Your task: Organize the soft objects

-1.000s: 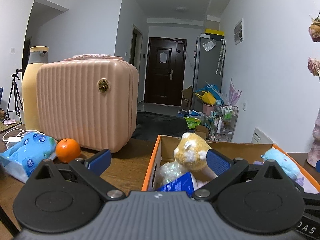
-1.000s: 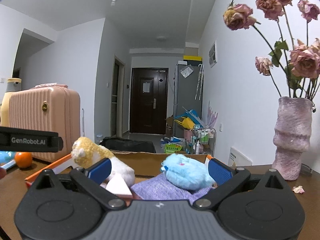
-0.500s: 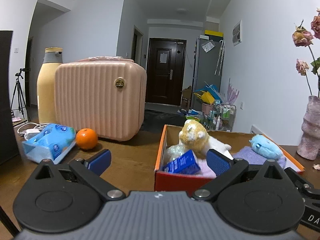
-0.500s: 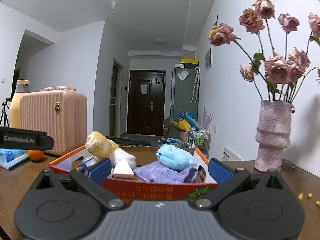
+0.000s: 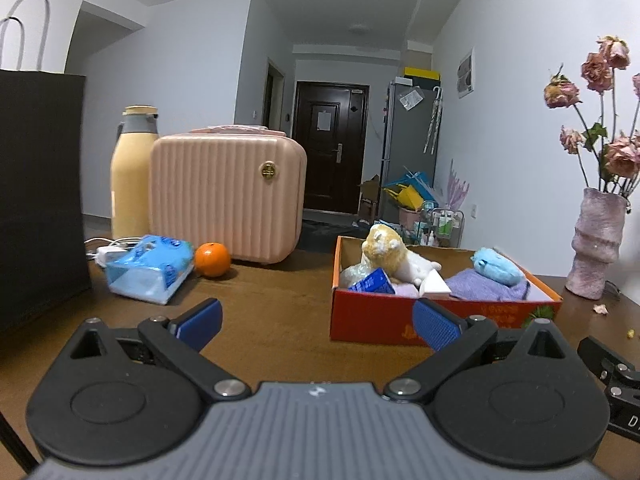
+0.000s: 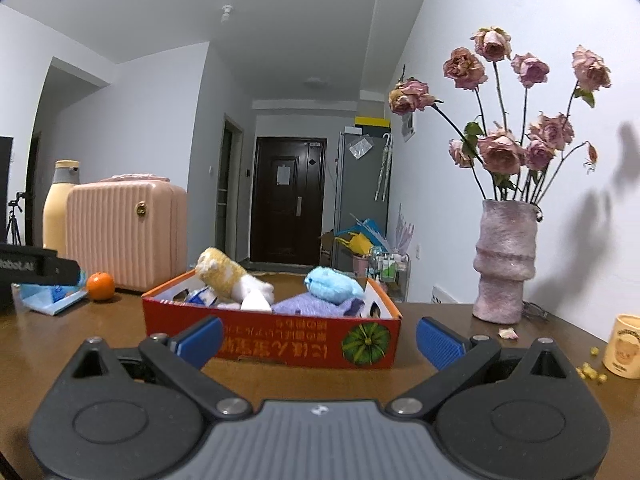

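Red box (image 6: 280, 344), yellow plush (image 6: 220, 270), blue plush (image 6: 332, 284), ribbed pink case (image 5: 224, 196).

A ribbed pink suitcase (image 5: 226, 198) is standing on the wooden table (image 5: 276, 312). A cream flask (image 5: 130, 172) is standing just left of it, an orange (image 5: 212, 259) is sitting just in front of it, and a blue tissue pack (image 5: 148, 274) is lying left of the orange. Well to the suitcase's right, a pink vase (image 6: 503, 262) is holding dried roses (image 6: 504, 120), with a cream mug (image 6: 626, 346) sitting beyond it
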Motion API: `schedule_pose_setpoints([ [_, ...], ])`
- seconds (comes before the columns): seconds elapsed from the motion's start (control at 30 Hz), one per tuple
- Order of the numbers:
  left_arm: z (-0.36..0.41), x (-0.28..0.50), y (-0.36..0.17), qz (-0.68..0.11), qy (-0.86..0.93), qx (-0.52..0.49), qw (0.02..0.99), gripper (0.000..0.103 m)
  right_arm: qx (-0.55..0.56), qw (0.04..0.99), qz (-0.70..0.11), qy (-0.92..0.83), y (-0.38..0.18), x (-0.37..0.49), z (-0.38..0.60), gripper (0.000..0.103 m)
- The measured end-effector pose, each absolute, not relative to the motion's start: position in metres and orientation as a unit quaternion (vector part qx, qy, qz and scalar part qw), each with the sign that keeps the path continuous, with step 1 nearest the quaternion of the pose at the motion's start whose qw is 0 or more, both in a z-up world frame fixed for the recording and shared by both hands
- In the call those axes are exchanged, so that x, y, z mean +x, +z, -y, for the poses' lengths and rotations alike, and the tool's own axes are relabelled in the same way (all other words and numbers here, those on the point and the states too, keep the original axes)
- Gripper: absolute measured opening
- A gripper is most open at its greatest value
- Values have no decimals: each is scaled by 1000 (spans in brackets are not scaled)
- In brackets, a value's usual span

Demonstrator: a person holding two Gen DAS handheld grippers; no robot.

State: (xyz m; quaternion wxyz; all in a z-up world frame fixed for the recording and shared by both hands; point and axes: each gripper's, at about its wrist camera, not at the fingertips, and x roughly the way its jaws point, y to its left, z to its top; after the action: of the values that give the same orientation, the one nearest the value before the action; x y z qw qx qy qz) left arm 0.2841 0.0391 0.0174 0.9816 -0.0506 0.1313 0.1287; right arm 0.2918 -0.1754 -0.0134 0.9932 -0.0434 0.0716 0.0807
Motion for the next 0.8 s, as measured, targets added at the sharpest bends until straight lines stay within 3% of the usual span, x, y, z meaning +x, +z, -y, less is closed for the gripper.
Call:
schedule_pose_setpoints([
  [0.37, -19, 176, 19, -127, 93, -23, 987, 103, -45, 989, -108, 89, -11, 195, 196, 103],
  [0.8, -11, 130, 4, -136, 60, -20, 989, 103, -43, 988, -117, 93, -15, 153, 208, 103],
])
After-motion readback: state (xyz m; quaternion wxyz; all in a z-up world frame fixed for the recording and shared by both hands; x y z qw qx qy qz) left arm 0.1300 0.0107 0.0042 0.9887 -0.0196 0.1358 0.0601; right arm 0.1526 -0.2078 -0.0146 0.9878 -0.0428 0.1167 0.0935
